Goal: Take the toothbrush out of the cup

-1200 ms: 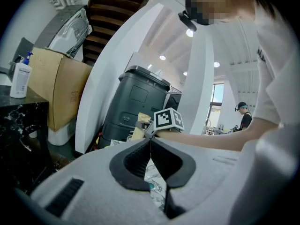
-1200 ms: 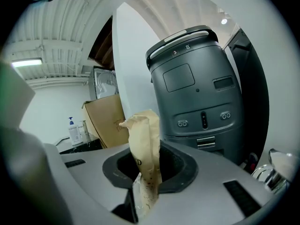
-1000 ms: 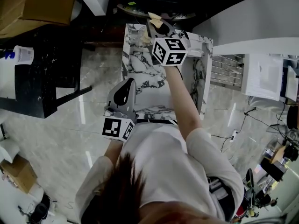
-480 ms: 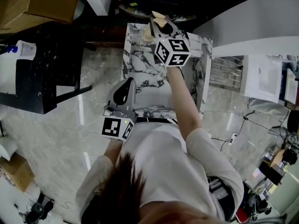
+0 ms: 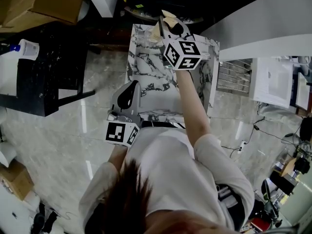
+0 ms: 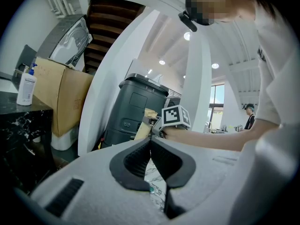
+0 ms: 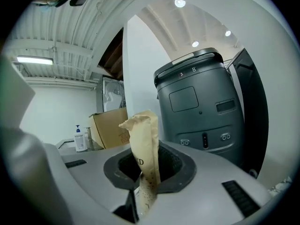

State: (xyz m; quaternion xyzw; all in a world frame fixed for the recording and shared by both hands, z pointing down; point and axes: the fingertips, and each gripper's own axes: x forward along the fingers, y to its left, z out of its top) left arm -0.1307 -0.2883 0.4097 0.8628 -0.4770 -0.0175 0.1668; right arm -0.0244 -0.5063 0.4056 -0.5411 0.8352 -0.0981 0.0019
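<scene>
1. Head view, from above. A person in a white top is seen standing at the near edge of a marble table. The right gripper is held out over the table's far edge, with a tan, paper-wrapped toothbrush pinched at its tip. A pale shape lies just beside it at that far edge. It may be the cup, but this cannot be told for sure. The left gripper is held low over the table's near edge, well apart from the toothbrush.

2. Left gripper view. The left gripper's jaws are seen pressed together with nothing between them, and only a sliver of the table's marble top shows through the slit. Beyond, above the table's far side, the right gripper's marker cube and the tan wrapper can be made out.

3. Right gripper view. The right gripper's jaws are closed on the toothbrush, which stands nearly upright between the pads, its crumpled paper top rising above them. No cup is seen around it, so it is judged to be lifted clear above the table.

4. Handling, as a judgement. The toothbrush is likely light and stiff inside a soft, slippery paper sleeve. It is best gripped at mid-handle, firmly enough that the sleeve is not slid off.
</scene>
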